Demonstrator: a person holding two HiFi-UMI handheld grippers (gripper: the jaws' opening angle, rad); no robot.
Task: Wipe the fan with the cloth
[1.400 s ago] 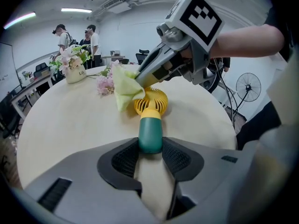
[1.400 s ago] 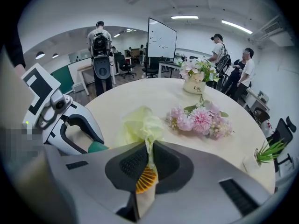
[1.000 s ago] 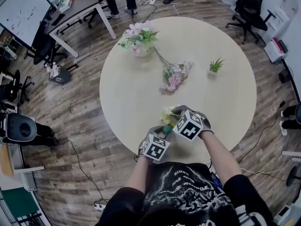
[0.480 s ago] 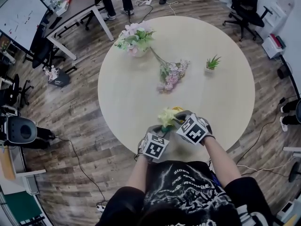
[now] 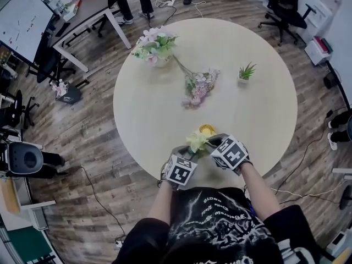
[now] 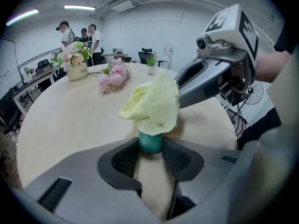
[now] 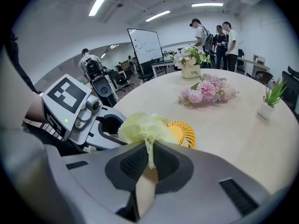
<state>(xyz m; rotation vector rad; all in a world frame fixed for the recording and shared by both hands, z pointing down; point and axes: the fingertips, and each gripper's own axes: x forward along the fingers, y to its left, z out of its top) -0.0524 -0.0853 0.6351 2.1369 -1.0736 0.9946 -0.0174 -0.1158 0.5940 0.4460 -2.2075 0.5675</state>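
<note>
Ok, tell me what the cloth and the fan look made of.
Cloth: soft pale-yellow fabric, seemingly a fine mesh weave; it crumples and shows tiny holes. Fan: likely moulded plastic, matte yellow; thin rigid ribs form its grille.

The fan (image 7: 183, 133) was a small handheld one: a round yellow head with a ribbed grille on a teal handle (image 6: 150, 143). The handle stood clamped between the 2 jaws of the left gripper (image 6: 150, 149), over the near part of the table (image 5: 154, 109). The cloth (image 7: 142, 126) was pale yellow, thin and finely meshed, and it was bunched into loose folds. 1 strip of it was pinched between the jaws of the right gripper (image 7: 149, 157), and the rest lay draped over the fan's head. From the left gripper view it hid the head entirely. From the right gripper view part of the grille showed beside it.
</note>
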